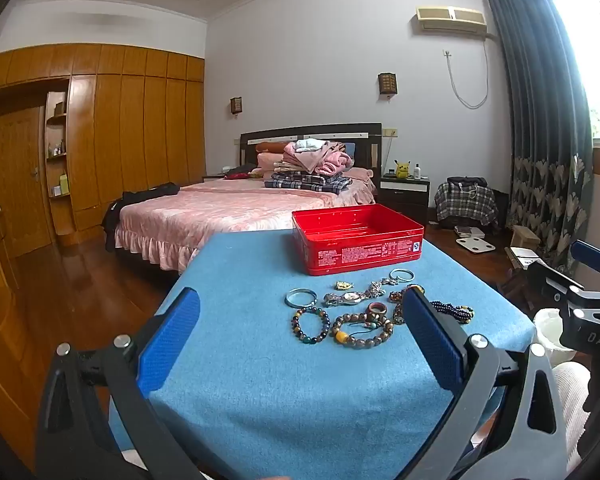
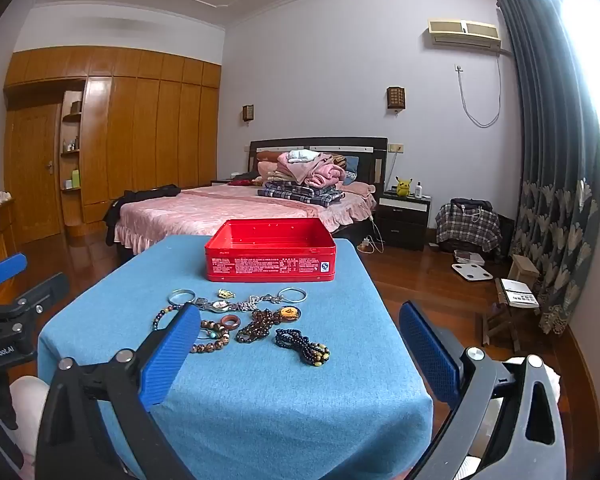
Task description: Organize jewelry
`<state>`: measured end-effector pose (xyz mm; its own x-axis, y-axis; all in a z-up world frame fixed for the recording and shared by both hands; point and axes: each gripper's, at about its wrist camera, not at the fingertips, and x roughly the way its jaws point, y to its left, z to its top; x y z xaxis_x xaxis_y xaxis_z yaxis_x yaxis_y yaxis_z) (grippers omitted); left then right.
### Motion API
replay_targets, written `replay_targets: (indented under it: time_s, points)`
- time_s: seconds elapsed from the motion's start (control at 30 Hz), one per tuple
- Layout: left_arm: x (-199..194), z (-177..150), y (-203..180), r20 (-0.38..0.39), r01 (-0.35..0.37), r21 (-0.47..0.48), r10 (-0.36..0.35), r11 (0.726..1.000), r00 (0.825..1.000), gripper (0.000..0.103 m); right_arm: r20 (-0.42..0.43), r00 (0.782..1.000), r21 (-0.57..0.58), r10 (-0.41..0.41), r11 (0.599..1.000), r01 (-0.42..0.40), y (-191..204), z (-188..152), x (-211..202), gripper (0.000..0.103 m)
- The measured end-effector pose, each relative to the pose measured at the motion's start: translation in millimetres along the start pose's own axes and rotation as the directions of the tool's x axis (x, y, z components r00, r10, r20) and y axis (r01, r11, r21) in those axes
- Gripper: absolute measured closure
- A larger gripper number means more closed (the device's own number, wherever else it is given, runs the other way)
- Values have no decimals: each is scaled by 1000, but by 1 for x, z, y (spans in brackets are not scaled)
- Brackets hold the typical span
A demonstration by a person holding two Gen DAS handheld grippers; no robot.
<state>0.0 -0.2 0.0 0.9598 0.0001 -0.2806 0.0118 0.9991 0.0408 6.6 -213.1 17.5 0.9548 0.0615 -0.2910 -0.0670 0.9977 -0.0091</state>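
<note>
An open red tin box (image 1: 358, 240) (image 2: 271, 250) stands empty at the far side of the blue-covered table (image 1: 240, 312) (image 2: 260, 380). In front of it lie loose jewelry pieces: a silver bangle (image 1: 300, 297) (image 2: 181, 296), a wristwatch (image 1: 346, 298) (image 2: 216, 305), several bead bracelets (image 1: 310, 325) (image 2: 256, 326), a dark bead string (image 2: 302, 346) (image 1: 454, 311) and a second ring-shaped bangle (image 2: 292, 294) (image 1: 401, 275). My left gripper (image 1: 300, 312) is open and empty, above the table's near part. My right gripper (image 2: 300, 326) is open and empty, short of the jewelry.
A pink bed (image 1: 228, 208) with piled clothes stands beyond the table. A wooden wardrobe (image 1: 132, 136) lines the left wall. A nightstand (image 2: 404, 216), a scale (image 2: 472, 271) and small stools (image 2: 524, 268) are on the floor at right by the curtain.
</note>
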Motion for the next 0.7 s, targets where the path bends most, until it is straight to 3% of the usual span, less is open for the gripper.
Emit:
replay_targets:
  time_s: [0.7]
  points:
    - [1, -2, 0, -1, -5, -1, 5, 1000, 1000, 5, 0, 1000, 3, 1, 1000, -1, 0, -2, 1, 6]
